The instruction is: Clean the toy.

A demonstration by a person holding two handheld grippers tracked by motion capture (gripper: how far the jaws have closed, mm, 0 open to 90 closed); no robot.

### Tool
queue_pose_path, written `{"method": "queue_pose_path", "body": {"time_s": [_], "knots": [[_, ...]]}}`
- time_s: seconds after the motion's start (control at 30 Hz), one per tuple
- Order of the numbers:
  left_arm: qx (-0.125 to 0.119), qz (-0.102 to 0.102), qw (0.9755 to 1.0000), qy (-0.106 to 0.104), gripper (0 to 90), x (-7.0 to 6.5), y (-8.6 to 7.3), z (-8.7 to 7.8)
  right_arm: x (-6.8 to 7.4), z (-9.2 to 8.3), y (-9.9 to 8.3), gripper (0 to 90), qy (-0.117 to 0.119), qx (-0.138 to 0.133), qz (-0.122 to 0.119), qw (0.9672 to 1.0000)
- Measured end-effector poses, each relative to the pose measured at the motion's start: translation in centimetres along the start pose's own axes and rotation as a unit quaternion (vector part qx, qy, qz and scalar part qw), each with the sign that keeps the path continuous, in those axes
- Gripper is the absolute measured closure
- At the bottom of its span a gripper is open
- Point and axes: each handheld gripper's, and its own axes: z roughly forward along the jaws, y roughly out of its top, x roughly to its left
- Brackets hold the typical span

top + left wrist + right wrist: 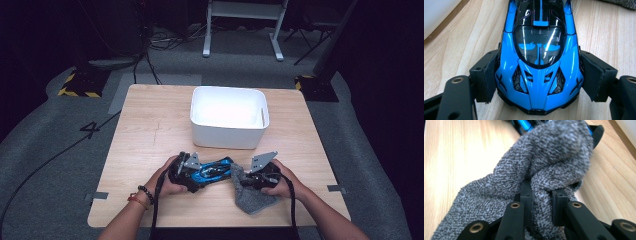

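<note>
A blue and black toy car (212, 170) lies on the wooden table (150, 130) near its front edge. My left gripper (186, 176) is shut on the car (539, 62), its padded jaws pressing both flanks at the nose end. My right gripper (248, 179) is shut on a grey cloth (252, 192), which bunches up against the car's other end. In the right gripper view the cloth (544, 175) is pinched between the two black jaws and covers most of the car, whose blue edge (524, 124) peeks out above it.
A white plastic bin (229, 117) stands open just behind the car, at the middle of the table. Beyond the table lie a grey floor, cables and a white stand.
</note>
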Motion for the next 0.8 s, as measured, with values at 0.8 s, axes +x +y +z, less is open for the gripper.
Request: {"method": "queue_pose_path", "body": {"time_s": [0.8], "knots": [[0.007, 0.049, 0.9975, -0.051, 22.4, -0.9, 1.0, 0.8, -5.1, 1.0, 1.4, 77.2, 0.002, -0.025, 0.015, 0.9996]]}}
